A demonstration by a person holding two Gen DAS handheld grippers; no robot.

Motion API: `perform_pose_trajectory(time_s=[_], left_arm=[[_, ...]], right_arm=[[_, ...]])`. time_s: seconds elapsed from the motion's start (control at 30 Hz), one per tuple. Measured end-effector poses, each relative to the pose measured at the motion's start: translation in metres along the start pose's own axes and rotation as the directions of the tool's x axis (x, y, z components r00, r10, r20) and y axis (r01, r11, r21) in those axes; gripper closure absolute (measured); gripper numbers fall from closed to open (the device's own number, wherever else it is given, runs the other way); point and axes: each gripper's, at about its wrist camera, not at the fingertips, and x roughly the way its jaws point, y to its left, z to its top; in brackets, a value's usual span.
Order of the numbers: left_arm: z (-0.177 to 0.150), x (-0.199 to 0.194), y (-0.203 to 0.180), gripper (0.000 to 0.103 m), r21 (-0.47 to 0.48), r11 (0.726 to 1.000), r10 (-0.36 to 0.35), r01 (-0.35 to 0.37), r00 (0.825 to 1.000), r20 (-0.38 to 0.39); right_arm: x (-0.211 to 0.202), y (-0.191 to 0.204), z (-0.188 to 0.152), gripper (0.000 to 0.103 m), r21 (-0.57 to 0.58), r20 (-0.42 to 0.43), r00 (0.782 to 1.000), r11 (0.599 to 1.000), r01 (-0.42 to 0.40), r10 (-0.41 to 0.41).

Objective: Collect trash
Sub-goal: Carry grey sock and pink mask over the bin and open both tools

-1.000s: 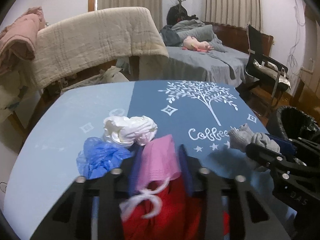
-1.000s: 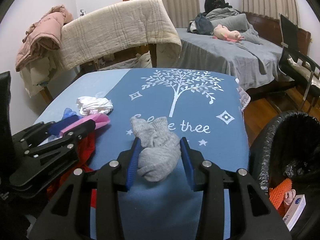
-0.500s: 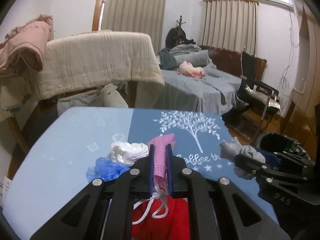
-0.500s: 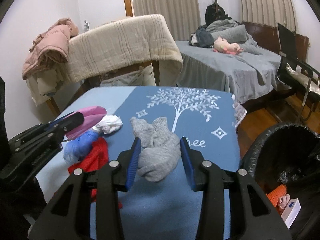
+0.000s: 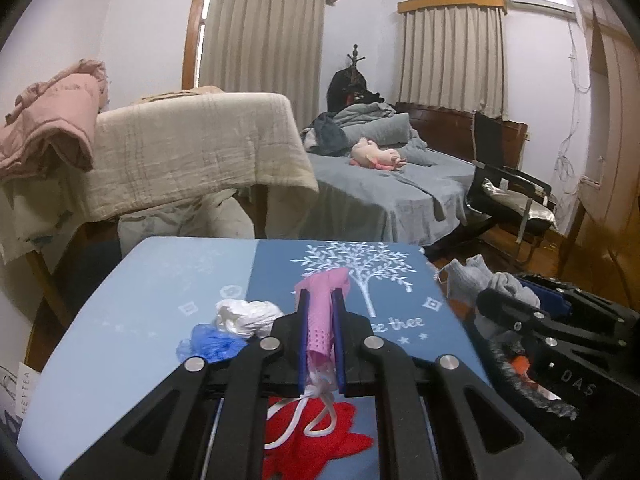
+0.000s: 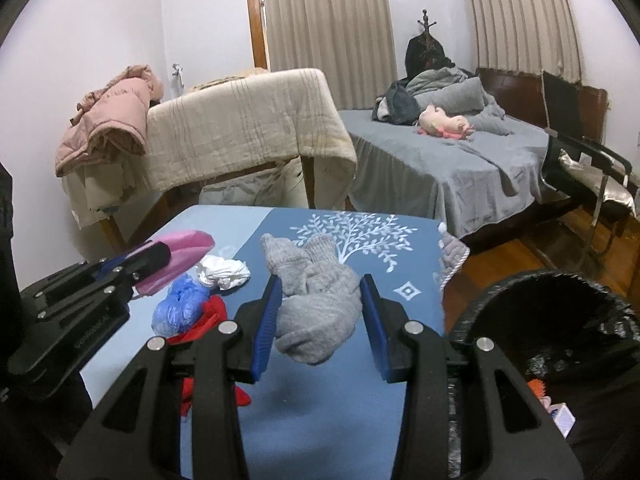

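Note:
My left gripper [image 5: 320, 304] is shut on a pink face mask [image 5: 322, 312] and holds it above the blue table mat [image 5: 140, 320]; its white ear loops [image 5: 308, 412] hang below. My right gripper [image 6: 320, 292] is shut on a grey sock bundle [image 6: 316, 288], lifted above the mat near the table's right side. On the mat lie a white crumpled tissue [image 5: 244, 314], a blue plastic wad [image 5: 208, 344] and a red cloth [image 5: 316, 440]. A black-lined trash bin [image 6: 560, 328] stands to the right of the table.
A beige blanket over a rack [image 5: 192, 152] and a pink jacket [image 5: 48, 120] stand behind the table. A grey bed [image 5: 384, 184] and a black chair [image 5: 508, 184] are at the back right. The bin holds a small box [image 6: 562, 420] and orange scraps.
Both grippers have risen from the table with their loads. The left gripper closed on the pink mask and lifted it; the right gripper carried the sock up and toward the bin side.

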Motion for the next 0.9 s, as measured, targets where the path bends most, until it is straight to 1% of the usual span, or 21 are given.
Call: perform_pose_trajectory(time_s=[0.23, 0.5, 0.63, 0.9], left_arm=[[0.004, -0.004, -0.031, 0.093, 0.017, 0.999, -0.051, 0.051, 0.999, 0.008], [0.007, -0.002, -0.072, 0.093, 0.044, 0.991, -0.126, 0.126, 0.992, 0.005], [0.009, 0.003, -0.100, 0.093, 0.062, 0.983, -0.171, 0.170, 0.985, 0.001], [0.007, 0.015, -0.154, 0.093, 0.104, 0.962, -0.254, 0.254, 0.967, -0.016]], right_arm=[[-0.029, -0.023, -0.002, 0.064, 0.021, 0.025, 0.999, 0.999, 0.045, -0.046], [-0.056, -0.064, -0.013, 0.064, 0.059, 0.033, 0.991, 0.990, 0.130, -0.132], [-0.068, -0.088, -0.019, 0.064, 0.085, 0.035, 0.983, 0.980, 0.179, -0.182], [-0.091, -0.138, -0.033, 0.064, 0.140, 0.031, 0.956, 0.949, 0.283, -0.290]])
